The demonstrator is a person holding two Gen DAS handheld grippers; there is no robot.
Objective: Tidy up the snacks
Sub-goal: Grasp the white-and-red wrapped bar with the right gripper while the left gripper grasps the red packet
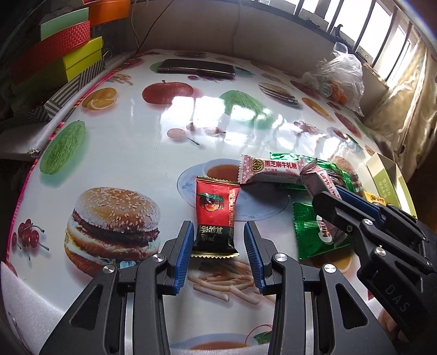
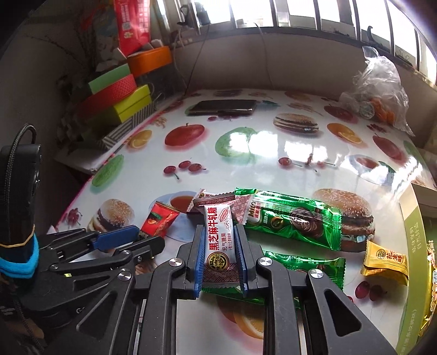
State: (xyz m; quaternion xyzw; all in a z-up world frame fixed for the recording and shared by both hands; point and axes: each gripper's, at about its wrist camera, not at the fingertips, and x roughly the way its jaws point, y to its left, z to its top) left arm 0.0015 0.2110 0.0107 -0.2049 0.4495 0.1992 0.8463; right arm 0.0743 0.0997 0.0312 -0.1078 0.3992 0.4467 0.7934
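Meanwhile, right tongs [image 2: 220, 250] clenched on white candy bar [image 2: 218, 234], left tongs [image 1: 218, 245] gripping red packet [image 1: 214, 215], above counter [image 1: 123, 153]

I see a phone [image 1: 196, 66] at the desk's [image 1: 131, 153] far edge, stacked boxes [image 1: 73, 52] left, a plastic bag [image 1: 337, 79] right.

I am working in what looks like a lived-in home: a bench [image 2: 273, 153] covered in glossy food-print oilcloth is sitting under a barred window [image 2: 300, 13], with stacked gift boxes [image 2: 120, 92], a phone [image 2: 224, 107] and a plastic bag of fruit [image 2: 379, 92] lying around.
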